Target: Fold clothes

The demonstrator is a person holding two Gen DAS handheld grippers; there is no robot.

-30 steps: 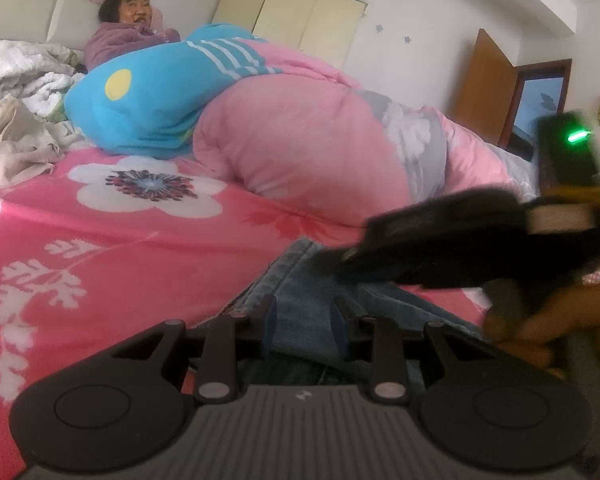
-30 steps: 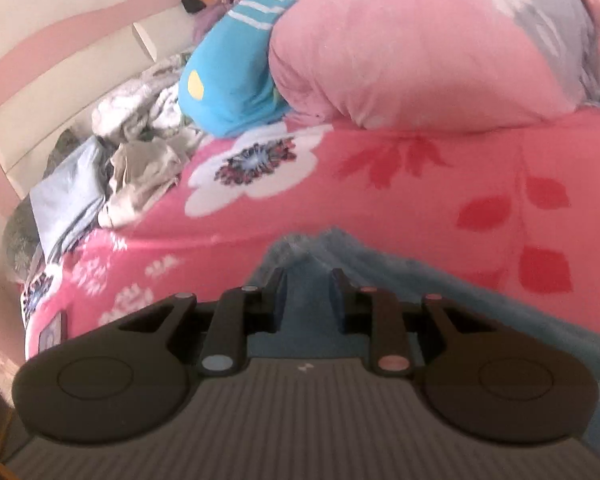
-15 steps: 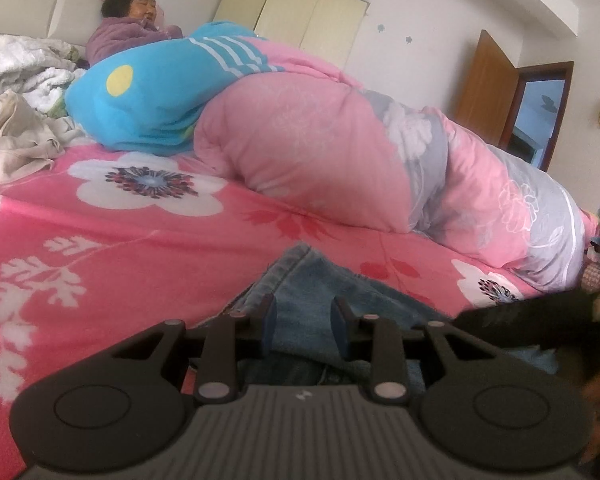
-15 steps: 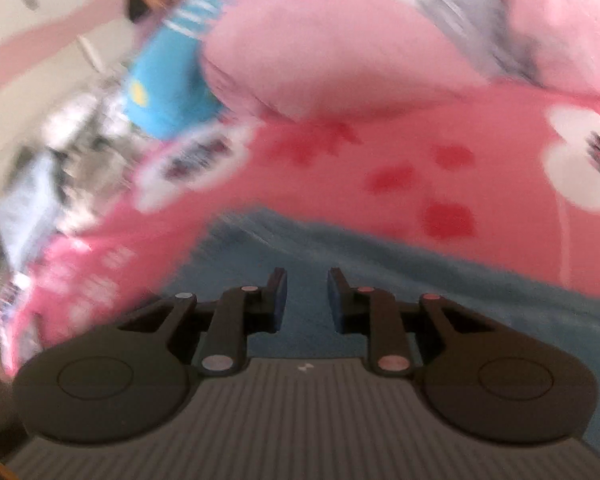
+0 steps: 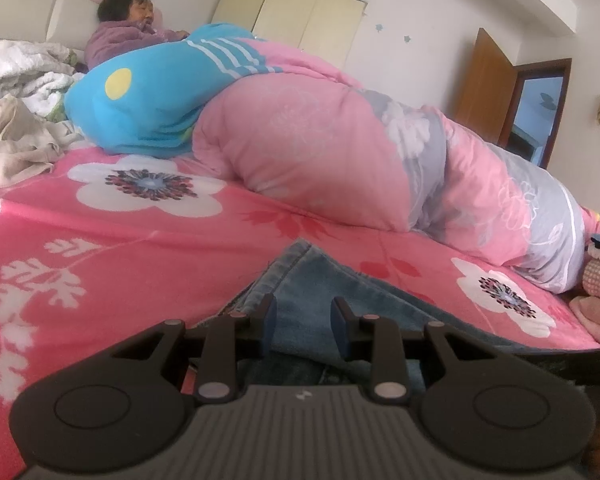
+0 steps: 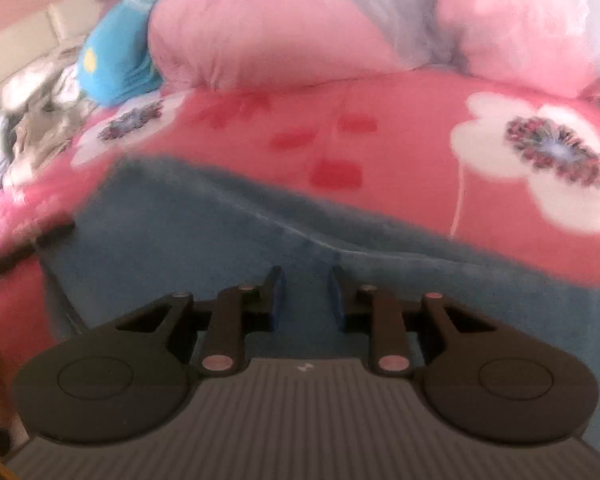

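Item: jeans (image 5: 320,280), blue denim, lying flat on the pink flowered bedspread (image 5: 100,248).

Left gripper (image 5: 303,320) — fingers a narrow gap apart; denim lies under and between them, though whether the pads press on it cannot be told. A stitched corner of the jeans sits just ahead of the fingertips, slightly to their left. From there the cloth runs back beneath the fingers and away to their right.

Right gripper (image 6: 305,294) — fingers likewise narrowly parted, low over the jeans (image 6: 220,232); blur hides any pinch. The denim's far edge lies ahead of the tips and runs crosswise, left to right, with a raised crease just ahead of the tips.

Judgement: the long axis runs from one gripper to the other, and both are equally close to the cloth.
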